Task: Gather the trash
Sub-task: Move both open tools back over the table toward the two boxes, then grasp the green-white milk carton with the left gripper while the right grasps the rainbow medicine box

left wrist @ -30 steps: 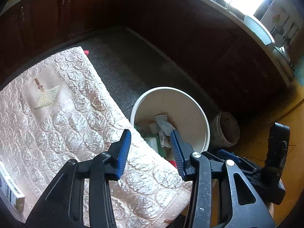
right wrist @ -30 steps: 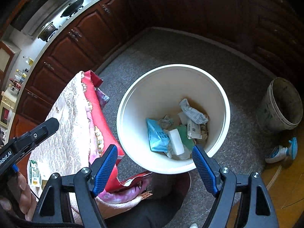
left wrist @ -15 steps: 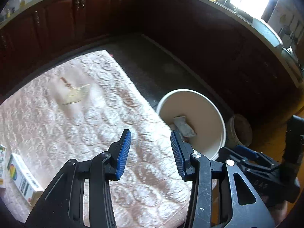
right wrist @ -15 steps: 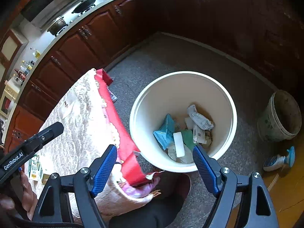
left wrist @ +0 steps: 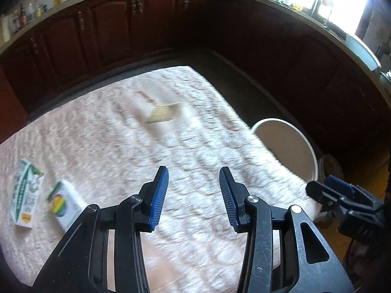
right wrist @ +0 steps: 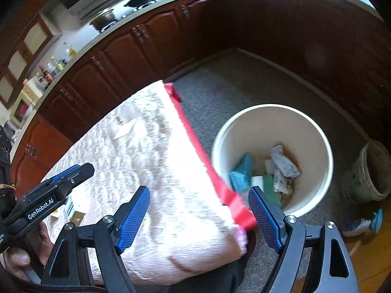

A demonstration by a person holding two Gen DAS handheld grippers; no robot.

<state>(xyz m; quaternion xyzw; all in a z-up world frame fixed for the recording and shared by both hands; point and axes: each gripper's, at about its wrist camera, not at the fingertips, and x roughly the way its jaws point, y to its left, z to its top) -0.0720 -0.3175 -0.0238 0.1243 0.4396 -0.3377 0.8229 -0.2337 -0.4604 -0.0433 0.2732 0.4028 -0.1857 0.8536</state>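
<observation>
Cartons [left wrist: 64, 204] lie left of the left gripper [left wrist: 193, 196], fingers apart; right gripper [right wrist: 199, 216] likewise spread.

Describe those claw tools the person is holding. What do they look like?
Both are black metal frames with silver rivets and two fingers faced with ribbed blue pads. The left gripper carries white "GenRobot.AI" lettering on its side, seen from the right gripper. A bare hand holds it.

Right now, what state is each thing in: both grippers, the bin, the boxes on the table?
left gripper: open, empty, over the tablecloth.
right gripper: open, empty, over the table's corner.
white bin: upright on the floor, uncovered, trash at the bottom.
two small boxes: lying flat on the tablecloth, uncollected.
grey bucket: upright beside the bin.
</observation>
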